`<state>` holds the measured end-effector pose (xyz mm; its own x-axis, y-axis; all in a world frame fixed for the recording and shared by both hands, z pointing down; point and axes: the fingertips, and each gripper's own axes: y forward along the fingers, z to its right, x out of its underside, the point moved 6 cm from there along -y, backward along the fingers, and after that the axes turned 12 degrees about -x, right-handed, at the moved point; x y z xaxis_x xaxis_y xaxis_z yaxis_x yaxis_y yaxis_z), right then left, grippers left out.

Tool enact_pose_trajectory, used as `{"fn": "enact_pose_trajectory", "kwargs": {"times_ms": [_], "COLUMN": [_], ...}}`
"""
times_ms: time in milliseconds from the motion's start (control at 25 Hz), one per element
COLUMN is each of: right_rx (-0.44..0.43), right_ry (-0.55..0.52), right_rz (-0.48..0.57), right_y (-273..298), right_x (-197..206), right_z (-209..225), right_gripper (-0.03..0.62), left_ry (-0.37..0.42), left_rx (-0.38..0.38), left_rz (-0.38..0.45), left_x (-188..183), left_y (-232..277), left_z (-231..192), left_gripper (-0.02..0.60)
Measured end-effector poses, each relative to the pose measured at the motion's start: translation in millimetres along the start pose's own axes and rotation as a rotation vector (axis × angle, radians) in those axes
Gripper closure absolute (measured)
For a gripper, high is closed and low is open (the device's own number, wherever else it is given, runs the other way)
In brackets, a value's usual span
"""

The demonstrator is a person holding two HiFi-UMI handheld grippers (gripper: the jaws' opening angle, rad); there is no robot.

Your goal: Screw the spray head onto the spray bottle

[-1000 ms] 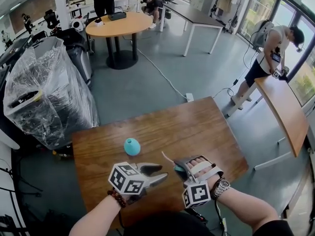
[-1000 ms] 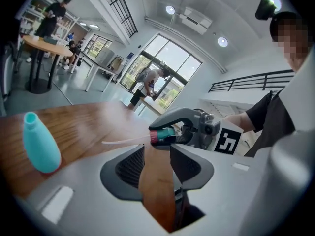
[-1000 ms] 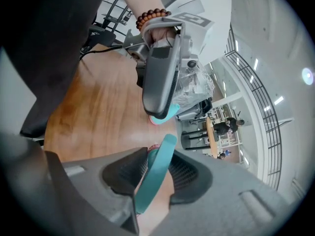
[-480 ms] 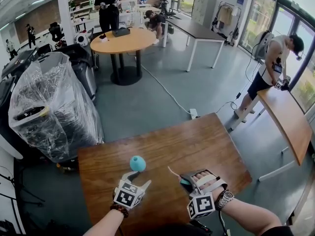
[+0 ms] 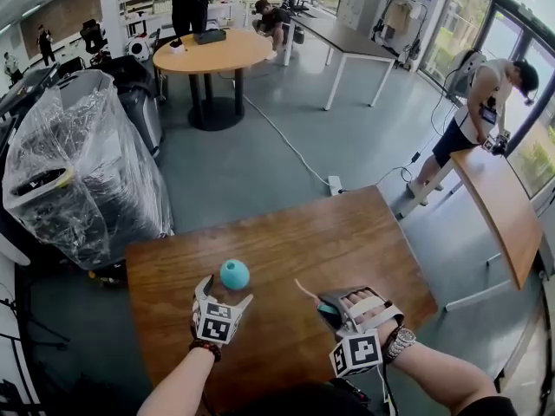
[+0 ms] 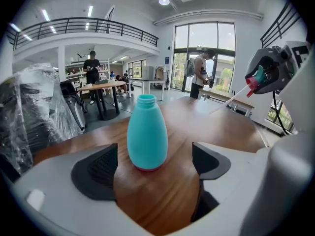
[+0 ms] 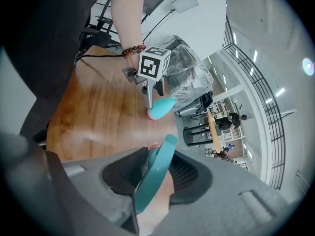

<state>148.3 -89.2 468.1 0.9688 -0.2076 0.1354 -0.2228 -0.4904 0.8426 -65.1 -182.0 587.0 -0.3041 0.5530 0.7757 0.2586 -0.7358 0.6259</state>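
Teal bottle (image 6: 147, 132) between left tongs (image 6: 155, 161), just spread wide.

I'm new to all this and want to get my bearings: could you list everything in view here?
teal plastic spray bottle: one, teal, upright on the near table, no head on.
teal plastic spray head: one, teal, in the right claw.
brown wooden table: one, brown, nearest.
round wooden table: one, tan, far back.
plastic-wrapped machine: one, clear wrap, on the floor at left.
people: several, background.
left claw: one, grey, jaws just opened wide, bottle between them untouched.
right claw: one, grey, shut on the spray head.
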Motion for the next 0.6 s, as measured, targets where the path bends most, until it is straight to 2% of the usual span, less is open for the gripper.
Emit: {"fn": "enact_pose_trajectory", "kwargs": {"times_ms": [120,360,600], "right_rx": [-0.010,-0.032,-0.049], "right_ry": [0.004,0.037,0.059], "right_rz": [-0.003,-0.015,-0.028], "right_y": [-1,-8,-11], "right_x": [3,4,11], "right_z": [-1,2,0], "right_gripper": [0.470,0.470,0.470], "left_ry": [0.015,-0.019,-0.008], "left_rx": [0.013,-0.005,-0.013], "left_rz": [0.017,-0.011,-0.014], "left_x": [2,11,12], "left_y": [14,38,55], "left_z": [4,-1,-3], "left_gripper": [0.086,0.078,0.078]}}
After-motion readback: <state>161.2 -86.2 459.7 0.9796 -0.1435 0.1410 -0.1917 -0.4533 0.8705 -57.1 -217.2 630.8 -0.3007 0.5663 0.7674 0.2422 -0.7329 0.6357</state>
